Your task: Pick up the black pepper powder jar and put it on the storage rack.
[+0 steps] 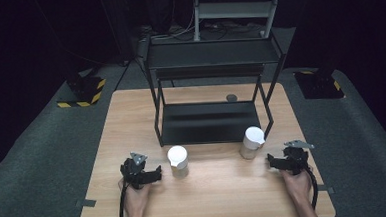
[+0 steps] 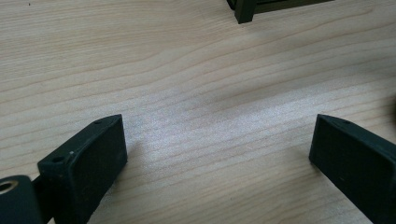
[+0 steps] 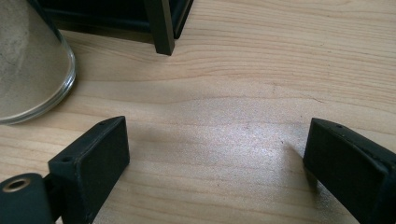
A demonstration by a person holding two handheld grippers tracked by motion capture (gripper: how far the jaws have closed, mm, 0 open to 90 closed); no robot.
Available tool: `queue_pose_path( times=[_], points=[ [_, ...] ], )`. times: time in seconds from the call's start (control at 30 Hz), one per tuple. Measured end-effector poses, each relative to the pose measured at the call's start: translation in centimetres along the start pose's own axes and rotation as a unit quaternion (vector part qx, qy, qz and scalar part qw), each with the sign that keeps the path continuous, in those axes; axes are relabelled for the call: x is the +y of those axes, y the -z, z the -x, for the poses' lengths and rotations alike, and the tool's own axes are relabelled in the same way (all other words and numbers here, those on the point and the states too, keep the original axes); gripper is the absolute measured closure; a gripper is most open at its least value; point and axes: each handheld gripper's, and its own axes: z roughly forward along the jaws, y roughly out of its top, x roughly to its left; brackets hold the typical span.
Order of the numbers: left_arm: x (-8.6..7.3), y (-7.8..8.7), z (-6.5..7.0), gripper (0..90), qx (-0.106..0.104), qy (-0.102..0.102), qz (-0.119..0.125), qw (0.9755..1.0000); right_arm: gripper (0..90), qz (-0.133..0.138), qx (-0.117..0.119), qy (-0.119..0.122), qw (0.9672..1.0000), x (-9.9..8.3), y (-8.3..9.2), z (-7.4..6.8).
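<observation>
Two glass jars with white lids stand on the wooden table point(image 1: 210, 187): the left jar point(image 1: 178, 161) and the right jar point(image 1: 251, 142), both in front of a black two-tier rack point(image 1: 210, 87). My left gripper point(image 1: 140, 172) rests on the table left of the left jar, and in its own view the left gripper point(image 2: 217, 149) stands open over bare wood. My right gripper point(image 1: 289, 159) sits right of the right jar; the right gripper point(image 3: 217, 149) is open too, with that jar's glass base point(image 3: 32, 70) at upper left.
The rack's front legs point(image 2: 245, 11) point(image 3: 161, 28) stand just ahead of both grippers. A small dark round disc point(image 1: 231, 97) lies on the table behind the rack. Black-and-yellow striped stand feet point(image 1: 82, 91) sit on the grey floor beyond the table.
</observation>
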Motion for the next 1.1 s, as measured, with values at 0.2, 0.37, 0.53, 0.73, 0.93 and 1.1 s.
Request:
queue_pose_path(
  times=[0.2,0.37,0.53,0.73,0.93,1.1],
  points=[
    [0.1,0.0,0.2,3.6,0.002,-0.002,-0.001,1.0000,6.4,0.000,0.000,0.000,1.0000,0.0,0.0,0.0],
    [0.2,0.1,-0.1,2.2,-0.009,-0.009,-0.007,0.9999,6.4,0.000,-0.001,0.000,1.0000,0.0,0.0,0.0],
    [0.2,0.6,-0.5,0.7,-0.031,-0.016,-0.012,0.9993,6.4,0.000,-0.001,0.000,1.0000,0.0,0.0,-0.1],
    [-0.4,1.4,-0.9,0.5,-0.064,-0.031,-0.012,0.9974,6.5,0.000,-0.002,0.000,1.0000,0.0,0.0,-0.1],
    [-0.9,2.3,-0.7,0.8,-0.102,-0.052,0.001,0.9934,6.5,0.000,-0.002,0.001,1.0000,0.0,0.0,-0.1],
    [-0.8,2.4,-0.5,1.3,-0.130,-0.061,0.017,0.9895,6.6,0.001,-0.002,0.001,1.0000,0.0,0.0,-0.1]
  ],
)
